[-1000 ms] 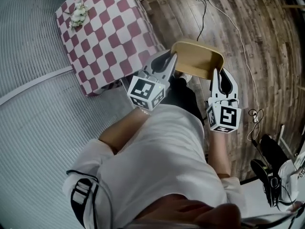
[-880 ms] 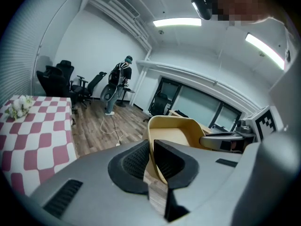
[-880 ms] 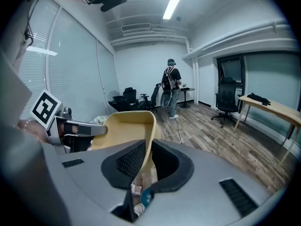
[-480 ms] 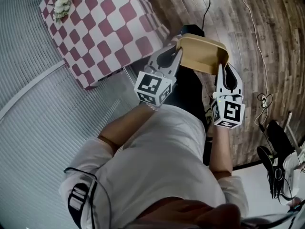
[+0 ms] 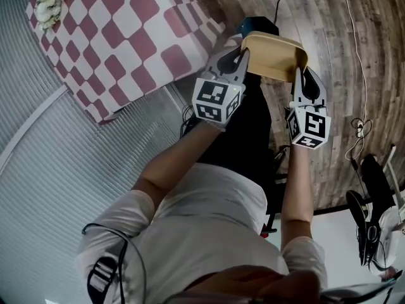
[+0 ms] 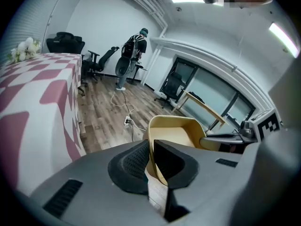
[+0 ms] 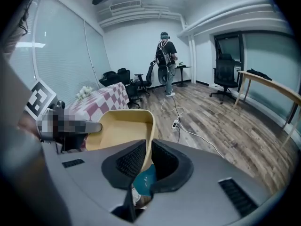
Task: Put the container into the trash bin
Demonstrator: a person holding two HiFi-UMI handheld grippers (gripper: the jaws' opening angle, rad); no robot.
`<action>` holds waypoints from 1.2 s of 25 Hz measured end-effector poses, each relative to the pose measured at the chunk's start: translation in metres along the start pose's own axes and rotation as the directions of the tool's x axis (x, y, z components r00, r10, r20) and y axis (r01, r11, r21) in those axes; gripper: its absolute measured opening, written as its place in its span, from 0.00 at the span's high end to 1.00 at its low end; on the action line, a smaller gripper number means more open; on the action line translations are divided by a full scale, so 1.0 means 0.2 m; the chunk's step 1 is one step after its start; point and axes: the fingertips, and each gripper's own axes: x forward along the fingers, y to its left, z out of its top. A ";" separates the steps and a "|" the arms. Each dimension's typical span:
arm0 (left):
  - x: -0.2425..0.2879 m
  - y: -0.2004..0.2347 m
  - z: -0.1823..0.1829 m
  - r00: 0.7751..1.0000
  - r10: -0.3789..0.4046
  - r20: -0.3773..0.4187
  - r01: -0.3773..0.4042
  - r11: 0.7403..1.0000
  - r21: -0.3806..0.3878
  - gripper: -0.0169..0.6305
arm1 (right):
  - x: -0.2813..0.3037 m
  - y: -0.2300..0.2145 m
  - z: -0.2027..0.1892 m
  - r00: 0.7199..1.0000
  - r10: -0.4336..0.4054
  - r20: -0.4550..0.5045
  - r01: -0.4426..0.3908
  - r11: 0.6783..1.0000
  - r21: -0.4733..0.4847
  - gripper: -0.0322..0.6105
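Note:
A tan open-topped container (image 5: pixel 273 56) hangs between my two grippers above the wood floor. My left gripper (image 5: pixel 242 50) is shut on its left wall, and the thin wall (image 6: pixel 176 133) stands pinched between the pads of the left gripper (image 6: pixel 151 147). My right gripper (image 5: pixel 299 75) grips the right wall; its jaws are closing on the container (image 7: pixel 122 128), whose wall sits between the pads of the right gripper (image 7: pixel 149 149). A dark blue-topped object (image 5: pixel 259 25) shows just beyond the container, and a teal surface (image 7: pixel 143 180) shows under the right jaws.
A table with a red-and-white checked cloth (image 5: pixel 126 37) stands close on the left, with white flowers (image 5: pixel 47 5) on it. A white cable (image 5: pixel 354 37) runs over the floor. A person (image 7: pixel 164 55) stands far off among office chairs (image 6: pixel 174 86).
Both grippers have gone down together with the container held between them. The grip on each wall looks the same.

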 end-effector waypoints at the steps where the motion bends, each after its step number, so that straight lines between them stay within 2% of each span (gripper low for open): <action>1: 0.05 0.02 -0.06 1.000 0.009 -0.014 -0.009 1.000 -0.009 0.89 | 0.05 -0.02 -0.06 1.000 -0.003 -0.014 0.003 1.000 0.002 0.86; 4: 0.18 0.11 -0.25 0.998 0.039 -0.058 -0.042 0.998 -0.041 0.89 | 0.19 -0.06 -0.25 0.999 -0.004 -0.045 0.004 1.000 0.002 0.86; 8: 0.33 0.23 -0.44 0.993 0.087 -0.078 -0.090 0.995 -0.033 0.89 | 0.37 -0.09 -0.47 0.998 -0.002 -0.068 0.001 1.000 -0.011 0.86; 17: 0.62 0.45 -0.76 0.980 0.158 -0.119 -0.160 0.987 -0.009 0.89 | 0.71 -0.15 -0.81 0.994 -0.010 -0.113 0.008 1.000 -0.014 0.86; 24: 0.66 0.51 -0.81 0.977 0.166 -0.132 -0.167 0.986 0.008 0.89 | 0.77 -0.14 -0.89 0.991 -0.014 -0.130 0.012 1.000 -0.013 0.86; 30: 0.62 0.45 -0.78 0.978 0.150 -0.146 -0.152 0.988 -0.003 0.84 | 0.73 -0.15 -0.82 0.991 -0.030 -0.134 0.025 0.999 -0.033 0.84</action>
